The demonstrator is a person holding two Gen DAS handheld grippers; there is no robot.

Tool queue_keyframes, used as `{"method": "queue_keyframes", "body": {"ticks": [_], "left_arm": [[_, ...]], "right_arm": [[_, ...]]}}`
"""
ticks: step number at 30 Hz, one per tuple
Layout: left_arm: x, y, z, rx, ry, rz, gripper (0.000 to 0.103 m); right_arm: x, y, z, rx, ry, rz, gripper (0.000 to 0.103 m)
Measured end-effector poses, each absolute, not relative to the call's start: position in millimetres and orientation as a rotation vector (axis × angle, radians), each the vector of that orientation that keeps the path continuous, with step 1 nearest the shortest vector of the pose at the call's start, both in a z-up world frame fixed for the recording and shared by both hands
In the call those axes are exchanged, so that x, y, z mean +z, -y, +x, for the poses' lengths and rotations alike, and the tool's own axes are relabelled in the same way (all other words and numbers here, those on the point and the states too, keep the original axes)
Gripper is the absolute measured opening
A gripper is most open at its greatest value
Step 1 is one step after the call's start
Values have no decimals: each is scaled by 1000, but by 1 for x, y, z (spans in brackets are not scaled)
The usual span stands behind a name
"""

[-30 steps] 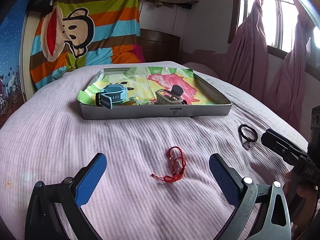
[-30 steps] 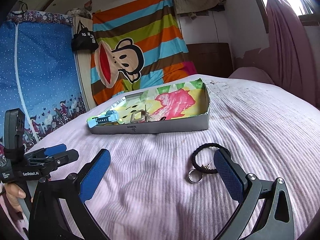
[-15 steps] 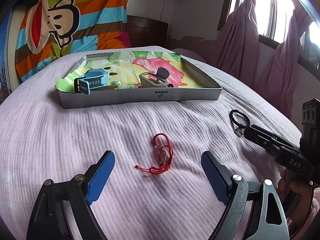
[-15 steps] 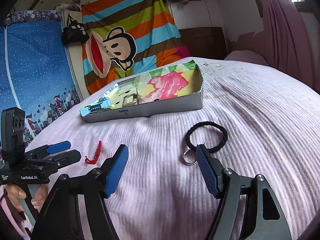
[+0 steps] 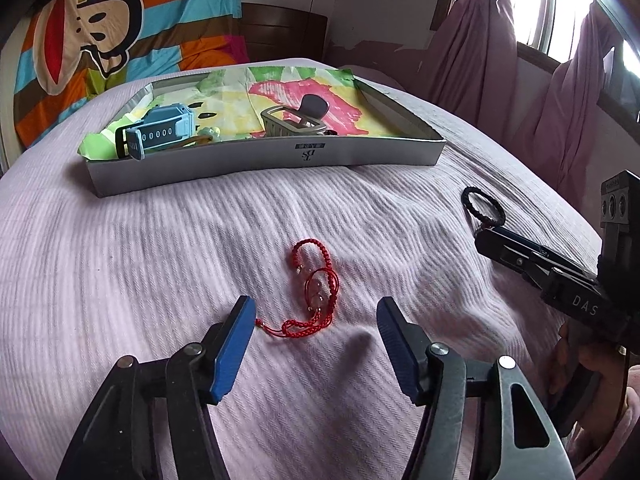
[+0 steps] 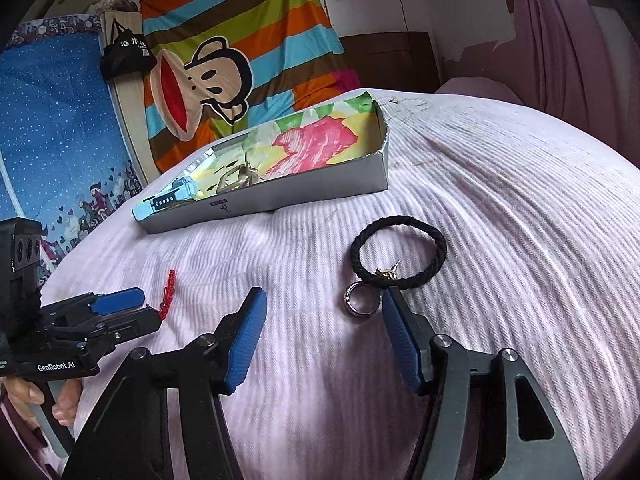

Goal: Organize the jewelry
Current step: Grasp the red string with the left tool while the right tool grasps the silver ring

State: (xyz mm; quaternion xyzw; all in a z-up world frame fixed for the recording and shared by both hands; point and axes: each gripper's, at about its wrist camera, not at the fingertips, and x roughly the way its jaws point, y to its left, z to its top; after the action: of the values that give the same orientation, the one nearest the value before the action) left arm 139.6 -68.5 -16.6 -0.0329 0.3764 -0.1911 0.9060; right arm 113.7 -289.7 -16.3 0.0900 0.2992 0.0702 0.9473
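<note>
From the left wrist view, the left gripper (image 5: 316,324) hangs low over the bed (image 5: 120,264) with its jaws about half apart and closing; the red string bracelet (image 5: 310,300) lies on the cover just ahead of and between the blue pads, its tail end almost at the left pad, but nothing presses on it yet. Farther ahead sits the shallow tray (image 5: 264,160), which already holds a blue watch (image 5: 160,134), a grey watch (image 5: 294,122) and some small pieces, so part of the sorting looks done. From the right wrist view, the right gripper (image 6: 324,308) is likewise half apart and closing, empty; a silver ring (image 6: 360,300) lies just inside its right pad, touching the black braided band (image 6: 400,252) that lies just beyond the tips with a small gold charm on it. The tray stands well ahead and to the left. By my reading, the bracelet, the ring and the band are left to grasp and carry to the tray.
</note>
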Motion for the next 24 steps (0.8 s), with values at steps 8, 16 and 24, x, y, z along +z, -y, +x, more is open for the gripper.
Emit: {"method": "queue_keyframes", "body": {"ticks": [8, 16, 24], "left_arm": [[-20, 68, 142, -393, -796, -77, 51], [-23, 72, 147, -382, -823, -65, 40], [-25, 73, 149, -378, -839, -62, 23]], "right_arm": [[-19, 276, 122, 186, -624, 163, 52], [-18, 277, 121, 161, -621, 167, 48], [-25, 278, 127, 129, -659, 159, 36]]}}
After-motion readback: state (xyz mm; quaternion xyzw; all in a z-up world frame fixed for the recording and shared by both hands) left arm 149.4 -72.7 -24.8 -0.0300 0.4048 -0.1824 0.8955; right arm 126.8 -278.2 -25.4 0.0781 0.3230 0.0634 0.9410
